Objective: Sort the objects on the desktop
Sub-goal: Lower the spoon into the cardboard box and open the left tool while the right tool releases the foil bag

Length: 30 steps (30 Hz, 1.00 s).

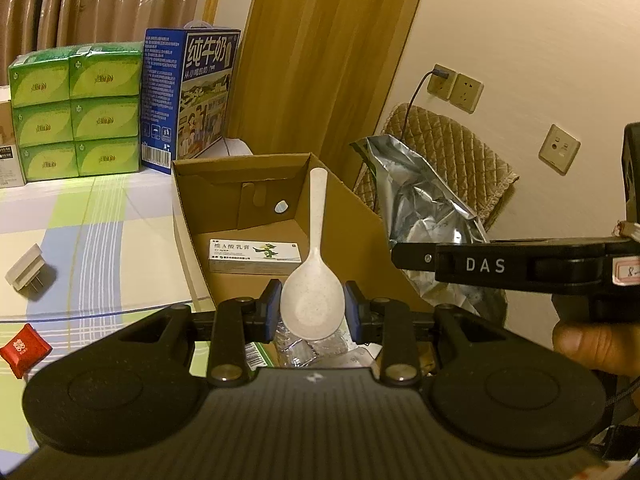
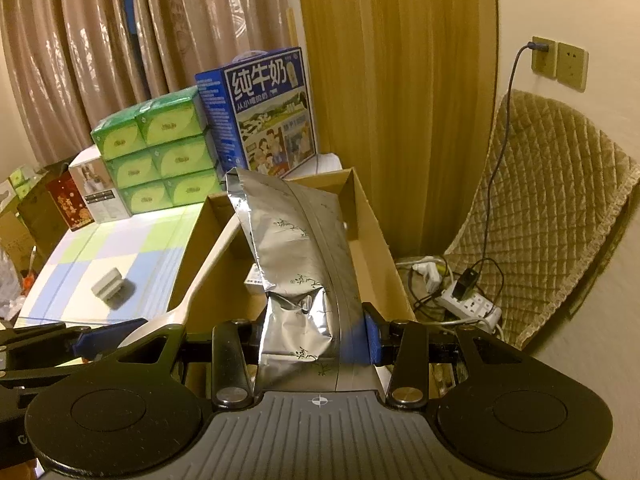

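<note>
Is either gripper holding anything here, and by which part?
Left gripper clamps the white spoon by its bowl, handle pointing away. Right gripper clamps the silver foil bag near its lower end.

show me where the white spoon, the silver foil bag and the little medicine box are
white spoon (image 1: 311, 304), left wrist view, on its bowl.
silver foil bag (image 2: 296, 248), right wrist view, on its crinkled front.
medicine box (image 1: 256, 256), left wrist view, on its printed top face.

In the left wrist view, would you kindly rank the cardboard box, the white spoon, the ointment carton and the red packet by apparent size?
Largest to smallest:
1. cardboard box
2. white spoon, though nearness to the camera enlarges it
3. ointment carton
4. red packet, partly cut off at the edge, so unsure
</note>
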Tool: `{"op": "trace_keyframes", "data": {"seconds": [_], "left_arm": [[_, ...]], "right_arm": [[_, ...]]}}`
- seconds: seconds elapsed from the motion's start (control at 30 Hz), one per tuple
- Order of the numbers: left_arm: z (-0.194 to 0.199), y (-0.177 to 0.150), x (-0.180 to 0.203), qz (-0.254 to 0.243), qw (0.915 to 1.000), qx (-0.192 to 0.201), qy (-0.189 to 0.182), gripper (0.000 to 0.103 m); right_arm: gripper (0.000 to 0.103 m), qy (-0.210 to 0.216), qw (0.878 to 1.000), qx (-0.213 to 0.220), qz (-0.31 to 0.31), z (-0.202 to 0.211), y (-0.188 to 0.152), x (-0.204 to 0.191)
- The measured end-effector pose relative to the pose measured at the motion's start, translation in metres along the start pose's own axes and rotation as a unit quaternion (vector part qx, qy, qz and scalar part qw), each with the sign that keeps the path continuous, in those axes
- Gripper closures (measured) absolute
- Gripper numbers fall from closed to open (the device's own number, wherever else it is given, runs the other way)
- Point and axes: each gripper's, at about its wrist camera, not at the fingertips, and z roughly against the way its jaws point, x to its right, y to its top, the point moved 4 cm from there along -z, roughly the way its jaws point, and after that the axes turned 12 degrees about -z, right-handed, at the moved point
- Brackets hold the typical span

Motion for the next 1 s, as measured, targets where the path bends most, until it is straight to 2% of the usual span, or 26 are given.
{"op": "trace_keyframes", "data": {"seconds": [0.33, 0.43, 0.77, 0.87, 0.9, 0.93, 1.0], "left_arm": [[-0.024, 0.006, -0.006, 0.008, 1.0000, -0.004, 0.000, 0.075], [-0.033, 0.003, -0.010, 0.016, 0.9998, -0.013, 0.004, 0.073], [-0.019, -0.010, -0.024, 0.028, 0.9994, -0.008, 0.019, 0.073], [-0.016, -0.009, -0.026, 0.027, 0.9994, -0.005, 0.021, 0.073], [-0.015, -0.009, -0.026, 0.027, 0.9994, -0.005, 0.022, 0.071], [-0.014, -0.009, -0.027, 0.028, 0.9993, -0.003, 0.022, 0.070], [-0.012, -0.009, -0.029, 0.028, 0.9993, -0.001, 0.025, 0.068]], "right_arm": [[0.063, -0.003, 1.000, -0.002, -0.006, -0.013, 0.010, 0.003], [0.063, -0.003, 1.000, -0.004, -0.009, -0.016, 0.011, 0.004], [0.063, 0.002, 1.000, -0.015, -0.011, -0.024, 0.002, 0.004], [0.063, 0.017, 1.000, -0.004, -0.022, -0.025, 0.006, 0.001], [0.061, 0.033, 0.999, 0.009, -0.029, -0.023, 0.009, 0.001], [0.046, 0.044, 0.998, 0.018, -0.036, -0.022, 0.012, 0.001], [0.028, 0.045, 0.997, 0.039, -0.045, -0.016, 0.017, 0.001]]}}
